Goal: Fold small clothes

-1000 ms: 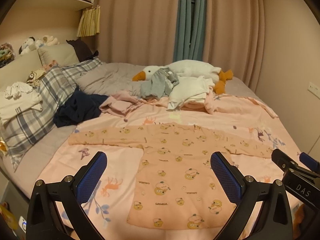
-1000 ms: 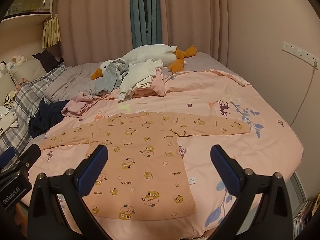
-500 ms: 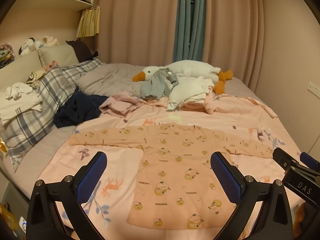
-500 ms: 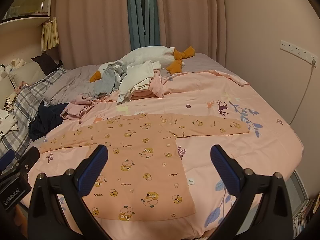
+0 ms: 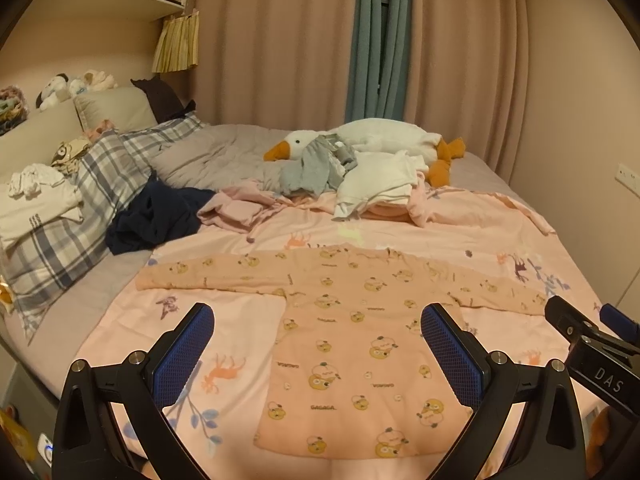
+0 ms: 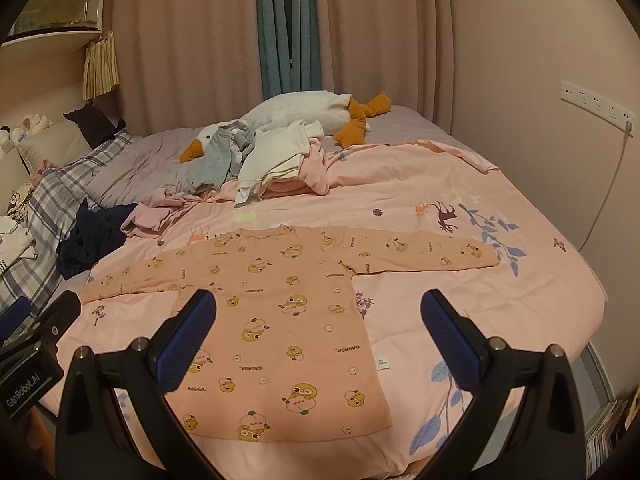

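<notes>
Both grippers hang above the near edge of the bed, aimed forward over it and touching nothing. The left gripper (image 5: 316,344) has its jaws wide and empty; the right gripper (image 6: 318,330) likewise, its jaws wide apart. Between and ahead of them a peach top (image 5: 352,340) lies flat on the pink duvet (image 6: 420,188), sleeves spread to both sides. Farther back, loose clothes (image 5: 372,184) are heaped against a plush goose (image 5: 384,140).

one orange shirt (image 5: 352,344), one plush goose (image 5: 372,144), two plaid pillows (image 5: 92,196), two grippers (image 5: 316,356)
</notes>
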The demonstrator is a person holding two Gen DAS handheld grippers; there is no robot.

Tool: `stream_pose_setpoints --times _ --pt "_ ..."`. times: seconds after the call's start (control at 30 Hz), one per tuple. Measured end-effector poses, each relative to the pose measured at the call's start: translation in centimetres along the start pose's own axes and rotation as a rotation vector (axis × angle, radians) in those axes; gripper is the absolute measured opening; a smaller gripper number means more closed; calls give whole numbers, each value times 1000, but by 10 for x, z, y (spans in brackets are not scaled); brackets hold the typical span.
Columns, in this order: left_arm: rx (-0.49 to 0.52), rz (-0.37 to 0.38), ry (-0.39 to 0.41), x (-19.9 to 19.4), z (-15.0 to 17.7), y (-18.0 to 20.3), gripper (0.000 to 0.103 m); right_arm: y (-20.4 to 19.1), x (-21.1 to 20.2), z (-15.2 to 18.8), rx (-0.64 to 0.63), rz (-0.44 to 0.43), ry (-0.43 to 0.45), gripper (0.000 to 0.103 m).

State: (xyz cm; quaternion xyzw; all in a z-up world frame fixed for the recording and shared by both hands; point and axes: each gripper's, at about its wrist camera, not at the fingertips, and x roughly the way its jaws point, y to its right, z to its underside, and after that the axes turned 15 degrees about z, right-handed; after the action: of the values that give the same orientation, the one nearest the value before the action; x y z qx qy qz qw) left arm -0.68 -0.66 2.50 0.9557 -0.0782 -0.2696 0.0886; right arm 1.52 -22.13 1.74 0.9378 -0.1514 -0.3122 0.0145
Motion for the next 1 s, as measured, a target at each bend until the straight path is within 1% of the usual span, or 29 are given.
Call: stream_pose_setpoints --times 0.43,0.7,0.83,0.9,0.97,1.0 --pt "5 2 -19 3 2 0 102 -6 1 2 -9 2 -12 103" --pt "7 11 -33 13 -1 -2 102 -11 11 -3 -19 -4 -18 102" --pt "-15 31 -54 36 -8 -16 102 -7 28 -9 -15 -23 -28 102" --pt "-37 65 -74 55 -15 -29 102 1 46 -19 -8 -40 -37 102" --pt "-64 116 -96 84 -23 -48 102 12 68 -30 -3 -50 -55 102" --pt "-78 128 -111 100 -26 -59 102 19 83 -37 5 -52 -71 102"
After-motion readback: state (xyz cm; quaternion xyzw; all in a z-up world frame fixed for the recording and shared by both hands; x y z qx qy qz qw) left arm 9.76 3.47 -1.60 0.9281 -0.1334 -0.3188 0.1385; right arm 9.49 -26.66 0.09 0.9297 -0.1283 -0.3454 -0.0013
